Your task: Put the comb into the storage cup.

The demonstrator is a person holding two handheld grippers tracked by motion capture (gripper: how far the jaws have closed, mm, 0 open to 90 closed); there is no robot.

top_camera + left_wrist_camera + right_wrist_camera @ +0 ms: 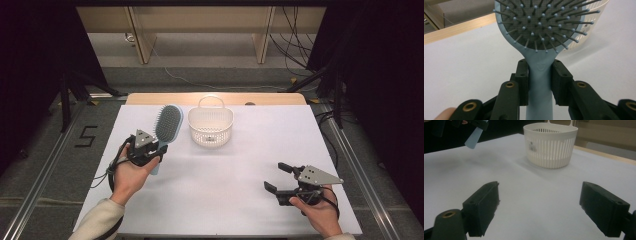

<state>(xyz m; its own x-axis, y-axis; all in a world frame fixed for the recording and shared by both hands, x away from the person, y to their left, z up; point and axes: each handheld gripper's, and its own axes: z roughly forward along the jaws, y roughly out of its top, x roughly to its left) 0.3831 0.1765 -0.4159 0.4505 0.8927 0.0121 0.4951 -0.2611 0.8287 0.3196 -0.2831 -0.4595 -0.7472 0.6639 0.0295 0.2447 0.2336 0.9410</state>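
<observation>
The left claw (156,145) squeezes the handle of a blue hairbrush (167,126), held up just left of the white basket (210,127) on the desk (220,190). The right claw (278,177) is wide open, holding nothing.

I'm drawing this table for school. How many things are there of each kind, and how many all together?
Hairbrush (blue, held in the left tongs): 1
Basket (white, with a handle): 1
Tongs, the left ones plus the right tongs (open, holding nothing): 2
Total: 4
</observation>
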